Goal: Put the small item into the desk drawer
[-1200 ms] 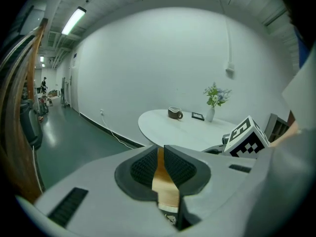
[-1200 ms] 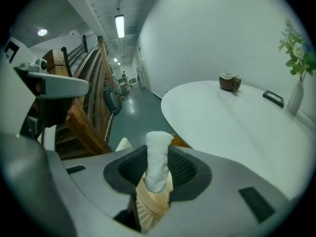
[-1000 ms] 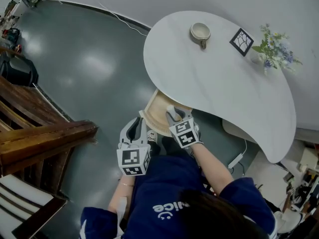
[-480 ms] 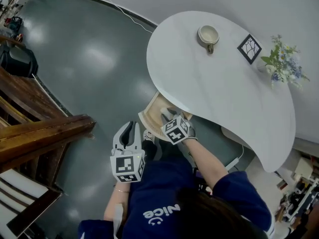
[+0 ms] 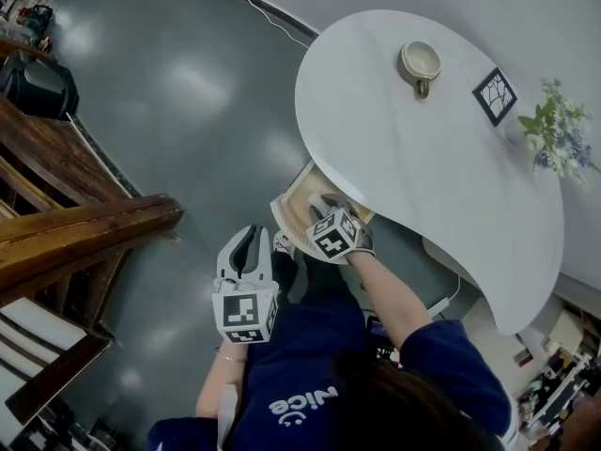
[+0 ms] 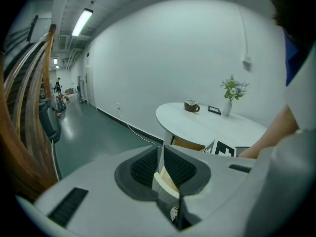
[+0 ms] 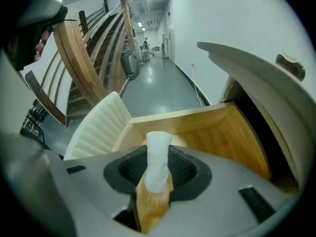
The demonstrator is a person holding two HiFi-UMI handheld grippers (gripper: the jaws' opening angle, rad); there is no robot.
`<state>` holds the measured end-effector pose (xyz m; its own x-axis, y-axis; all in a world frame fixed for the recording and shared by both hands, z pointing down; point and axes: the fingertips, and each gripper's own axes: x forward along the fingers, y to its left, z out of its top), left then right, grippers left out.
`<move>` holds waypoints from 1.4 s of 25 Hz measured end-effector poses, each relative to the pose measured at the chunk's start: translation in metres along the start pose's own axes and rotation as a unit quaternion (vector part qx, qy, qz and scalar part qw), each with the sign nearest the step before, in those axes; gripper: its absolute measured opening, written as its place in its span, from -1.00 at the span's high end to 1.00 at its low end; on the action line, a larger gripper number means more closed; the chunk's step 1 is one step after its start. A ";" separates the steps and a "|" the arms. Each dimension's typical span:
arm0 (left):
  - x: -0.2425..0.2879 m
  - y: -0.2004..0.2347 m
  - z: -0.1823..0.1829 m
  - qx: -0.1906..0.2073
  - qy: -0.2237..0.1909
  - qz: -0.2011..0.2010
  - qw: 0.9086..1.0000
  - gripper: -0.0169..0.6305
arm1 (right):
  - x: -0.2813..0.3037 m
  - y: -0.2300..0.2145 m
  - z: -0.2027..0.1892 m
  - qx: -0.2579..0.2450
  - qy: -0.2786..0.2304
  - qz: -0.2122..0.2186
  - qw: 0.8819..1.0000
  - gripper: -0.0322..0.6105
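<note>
A drawer of light wood stands pulled out from under the white curved desk. My right gripper hangs over it, shut on a small white rolled item that stands up between the pads. In the right gripper view the drawer's wooden floor lies just beyond the item, with the white ribbed drawer front at the left. My left gripper is to the left of the drawer, over the floor, with its jaws together and nothing in them. Its own view shows the desk ahead.
On the desk stand a mug, a small framed picture and a vase of flowers. Dark wooden stair rails rise at the left over the grey floor. A cable runs along the wall.
The head view has swung a little, so the desk sits further right. The right gripper stays over the open drawer with the white item in it. The left gripper has barely moved.
</note>
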<state>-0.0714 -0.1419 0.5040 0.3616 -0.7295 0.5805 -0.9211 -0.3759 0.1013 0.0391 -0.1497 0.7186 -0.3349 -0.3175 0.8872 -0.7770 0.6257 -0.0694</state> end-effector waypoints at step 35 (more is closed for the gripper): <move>0.005 0.013 -0.058 -0.044 0.059 0.054 0.996 0.82 | 0.083 -0.007 -0.047 -0.112 0.119 0.045 0.986 0.48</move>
<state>-0.0903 -0.1172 0.5546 0.2450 -0.6882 0.6829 -0.9646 -0.2438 0.1003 0.0420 -0.1472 0.8137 -0.2423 -0.0936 0.9657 -0.6034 0.7940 -0.0744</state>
